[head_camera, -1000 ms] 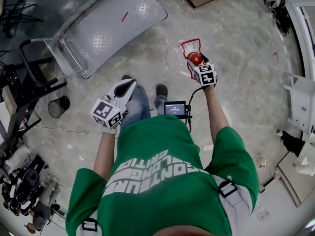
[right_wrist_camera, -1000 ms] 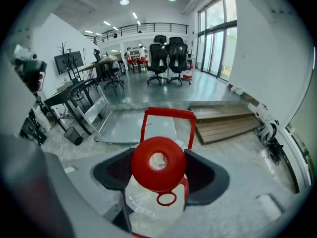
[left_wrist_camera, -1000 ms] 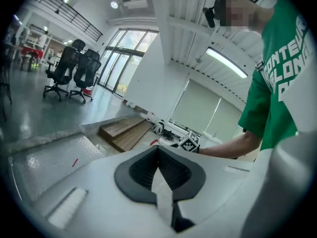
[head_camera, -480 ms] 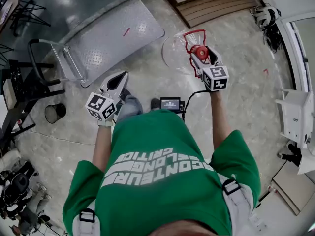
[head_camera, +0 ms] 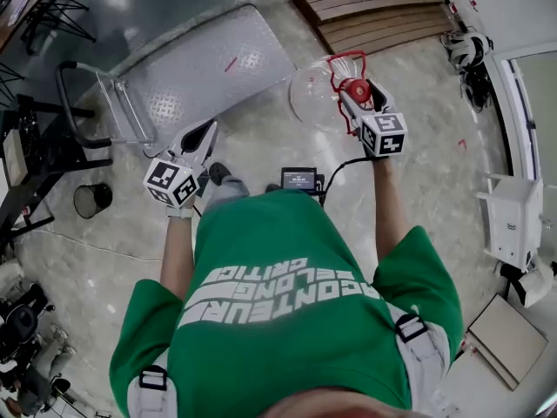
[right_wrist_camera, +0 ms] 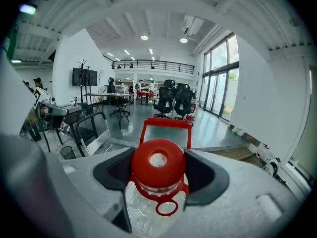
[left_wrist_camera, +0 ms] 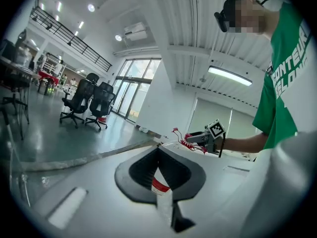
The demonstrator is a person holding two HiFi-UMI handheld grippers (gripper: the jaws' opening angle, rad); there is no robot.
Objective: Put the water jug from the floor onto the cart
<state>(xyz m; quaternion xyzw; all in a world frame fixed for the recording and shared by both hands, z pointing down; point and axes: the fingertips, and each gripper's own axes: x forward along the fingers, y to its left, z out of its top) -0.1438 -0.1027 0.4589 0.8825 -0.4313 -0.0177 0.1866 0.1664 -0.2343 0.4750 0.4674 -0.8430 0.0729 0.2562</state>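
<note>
The clear water jug (head_camera: 313, 96) with a red cap (head_camera: 354, 90) and red carry handle (head_camera: 345, 59) hangs from my right gripper (head_camera: 350, 94), which is shut on its neck. In the right gripper view the cap (right_wrist_camera: 158, 168) fills the space between the dark pads (right_wrist_camera: 203, 175), with the handle (right_wrist_camera: 167, 125) beyond. The jug is over the floor just right of the grey metal cart (head_camera: 204, 72). My left gripper (head_camera: 207, 131) is shut and empty, near the cart's near edge. The left gripper view shows its jaws (left_wrist_camera: 158, 151) together and the right gripper (left_wrist_camera: 205, 135) farther off.
The cart's handle (head_camera: 68, 103) stands at its left end. A wooden pallet (head_camera: 374, 11) lies beyond the jug. A black bin (head_camera: 91, 200) and dark racks (head_camera: 30, 159) are at the left. A white stand (head_camera: 512, 220) is at the right. Office chairs (left_wrist_camera: 84, 100) stand far off.
My right gripper has carried the jug up-frame, alongside the cart's right edge. The person has stepped forward, so the cart is nearer. The left gripper drifted slightly toward the cart.
</note>
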